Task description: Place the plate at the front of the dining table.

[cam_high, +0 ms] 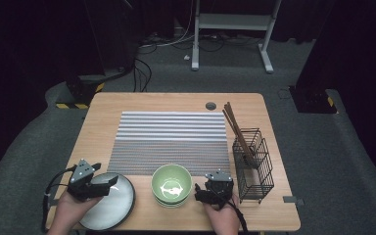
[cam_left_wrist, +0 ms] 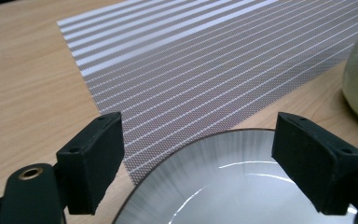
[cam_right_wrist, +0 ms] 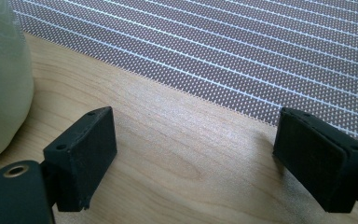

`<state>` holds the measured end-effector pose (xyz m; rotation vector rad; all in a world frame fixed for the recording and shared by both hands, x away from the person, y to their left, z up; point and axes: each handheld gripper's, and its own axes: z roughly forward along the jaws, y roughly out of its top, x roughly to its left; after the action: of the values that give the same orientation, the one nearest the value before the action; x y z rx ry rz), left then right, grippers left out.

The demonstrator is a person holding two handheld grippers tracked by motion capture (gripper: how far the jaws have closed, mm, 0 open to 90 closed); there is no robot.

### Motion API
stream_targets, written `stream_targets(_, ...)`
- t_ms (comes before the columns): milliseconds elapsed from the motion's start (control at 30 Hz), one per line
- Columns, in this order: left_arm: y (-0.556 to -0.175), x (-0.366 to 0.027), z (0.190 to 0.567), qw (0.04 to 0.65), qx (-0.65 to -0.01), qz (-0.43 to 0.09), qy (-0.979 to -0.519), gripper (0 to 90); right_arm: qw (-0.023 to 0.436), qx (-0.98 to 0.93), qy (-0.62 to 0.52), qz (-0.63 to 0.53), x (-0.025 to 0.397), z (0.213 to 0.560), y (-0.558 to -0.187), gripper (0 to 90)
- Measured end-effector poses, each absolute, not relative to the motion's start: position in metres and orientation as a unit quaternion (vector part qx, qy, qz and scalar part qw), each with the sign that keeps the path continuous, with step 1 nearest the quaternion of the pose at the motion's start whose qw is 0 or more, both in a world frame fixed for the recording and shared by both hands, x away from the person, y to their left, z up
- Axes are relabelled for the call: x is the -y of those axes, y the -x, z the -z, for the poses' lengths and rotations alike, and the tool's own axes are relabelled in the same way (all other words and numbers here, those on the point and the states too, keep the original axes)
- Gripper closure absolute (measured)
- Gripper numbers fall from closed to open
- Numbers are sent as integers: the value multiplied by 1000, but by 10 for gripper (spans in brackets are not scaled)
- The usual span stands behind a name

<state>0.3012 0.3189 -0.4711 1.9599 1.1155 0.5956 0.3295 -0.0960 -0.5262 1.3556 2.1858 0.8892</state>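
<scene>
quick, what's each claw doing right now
Left claw: open, over the grey plate, holding nothing.
Right claw: open, over bare table, holding nothing.

Table brightly lit, surroundings dark; glare streaks the plate (cam_left_wrist: 242, 186).

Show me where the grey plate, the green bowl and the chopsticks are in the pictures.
grey plate (cam_high: 111, 208), high view, on its bare right half.
green bowl (cam_high: 172, 183), high view, on the inside bottom with the white pattern.
chopsticks (cam_high: 233, 123), high view, on the shafts above the wire basket.
</scene>
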Motion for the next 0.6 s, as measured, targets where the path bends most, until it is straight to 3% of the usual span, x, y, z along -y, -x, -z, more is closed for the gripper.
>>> stream_targets(600,-303,-324,467,426,-432,-221,-764,197,204,-787,-484,-323,98,526,-328,133)
